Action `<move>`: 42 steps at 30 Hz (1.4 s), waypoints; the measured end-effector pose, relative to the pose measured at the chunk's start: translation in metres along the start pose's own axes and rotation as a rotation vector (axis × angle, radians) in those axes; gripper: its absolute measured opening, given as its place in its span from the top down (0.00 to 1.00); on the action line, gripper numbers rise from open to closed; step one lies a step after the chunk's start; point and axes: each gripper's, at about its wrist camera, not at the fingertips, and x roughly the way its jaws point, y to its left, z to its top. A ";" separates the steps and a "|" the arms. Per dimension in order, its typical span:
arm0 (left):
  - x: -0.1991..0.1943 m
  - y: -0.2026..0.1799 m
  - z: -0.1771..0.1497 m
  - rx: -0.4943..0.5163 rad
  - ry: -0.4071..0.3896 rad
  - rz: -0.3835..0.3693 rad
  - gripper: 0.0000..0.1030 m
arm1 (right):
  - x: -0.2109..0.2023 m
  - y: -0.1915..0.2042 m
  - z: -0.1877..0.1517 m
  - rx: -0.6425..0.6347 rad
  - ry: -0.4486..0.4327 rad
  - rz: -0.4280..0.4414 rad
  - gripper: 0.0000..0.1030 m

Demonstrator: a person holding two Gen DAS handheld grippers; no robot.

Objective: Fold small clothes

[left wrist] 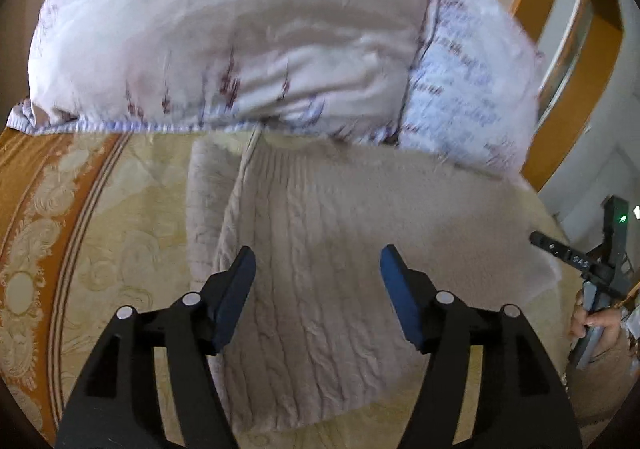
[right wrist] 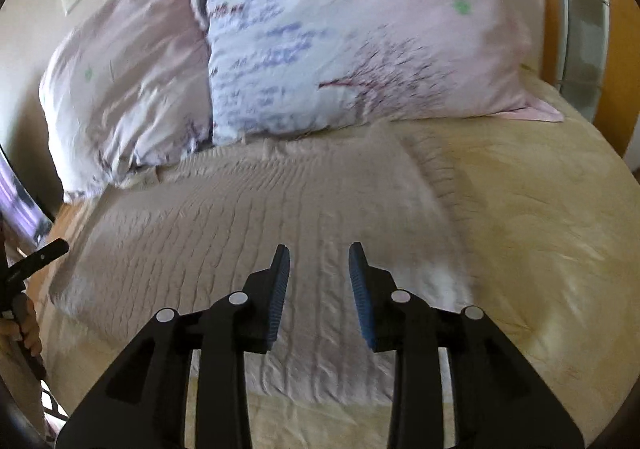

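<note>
A pale pink cable-knit sweater (left wrist: 320, 249) lies flat on the bed, its neck toward the pillows. In the right wrist view the sweater (right wrist: 248, 217) spreads across the middle. My left gripper (left wrist: 318, 261) is open and empty, hovering over the sweater's lower middle. My right gripper (right wrist: 319, 261) is open and empty, above the sweater's lower right part. The right gripper also shows at the right edge of the left wrist view (left wrist: 600, 261), held in a hand. The left gripper shows at the left edge of the right wrist view (right wrist: 32, 261).
Two pink and white printed pillows (left wrist: 240, 41) (right wrist: 360, 33) lean at the head of the bed, just past the sweater's neck. The bedspread (left wrist: 100, 233) (right wrist: 540, 217) is cream with an orange patterned border. A wooden headboard (left wrist: 568, 29) stands behind.
</note>
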 end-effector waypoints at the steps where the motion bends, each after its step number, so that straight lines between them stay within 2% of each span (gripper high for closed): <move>1: 0.007 0.004 -0.002 -0.013 0.024 0.014 0.37 | 0.006 0.000 -0.004 -0.003 0.021 -0.011 0.57; 3: 0.013 0.011 -0.009 -0.033 0.043 0.007 0.37 | 0.007 0.000 -0.007 -0.019 0.008 -0.015 0.56; 6: 0.008 0.013 -0.011 -0.039 0.027 -0.012 0.37 | 0.004 0.001 -0.010 -0.025 0.012 -0.013 0.56; 8: -0.002 0.020 -0.009 -0.090 0.005 -0.049 0.36 | 0.004 0.000 -0.008 -0.023 0.014 -0.009 0.55; 10: -0.011 0.031 -0.004 -0.156 -0.034 -0.067 0.30 | 0.002 0.001 -0.008 -0.020 0.011 -0.011 0.54; 12: -0.014 0.043 0.001 -0.198 -0.056 -0.039 0.27 | 0.003 0.004 -0.006 -0.025 0.012 -0.010 0.49; 14: -0.011 0.055 0.007 -0.239 -0.041 -0.032 0.27 | 0.005 0.008 -0.006 -0.032 0.012 -0.006 0.42; 19: 0.011 0.079 0.012 -0.373 0.035 -0.092 0.27 | 0.002 0.016 -0.005 -0.044 -0.017 -0.022 0.42; 26: 0.024 0.082 0.013 -0.427 0.046 -0.136 0.27 | 0.012 0.031 -0.001 -0.066 -0.016 -0.035 0.41; 34: 0.029 0.079 0.011 -0.452 0.057 -0.148 0.45 | 0.013 0.033 -0.004 -0.075 -0.021 -0.033 0.36; 36: 0.031 0.079 0.010 -0.464 0.066 -0.152 0.52 | 0.014 0.033 -0.004 -0.073 -0.020 -0.030 0.35; 38: 0.033 0.079 0.009 -0.476 0.080 -0.159 0.65 | 0.014 0.033 -0.004 -0.070 -0.020 -0.025 0.33; 40: 0.037 0.078 0.008 -0.485 0.098 -0.162 0.74 | 0.013 0.033 -0.004 -0.067 -0.020 -0.022 0.33; 42: 0.039 0.076 0.009 -0.495 0.094 -0.166 0.76 | 0.013 0.033 -0.004 -0.066 -0.020 -0.021 0.32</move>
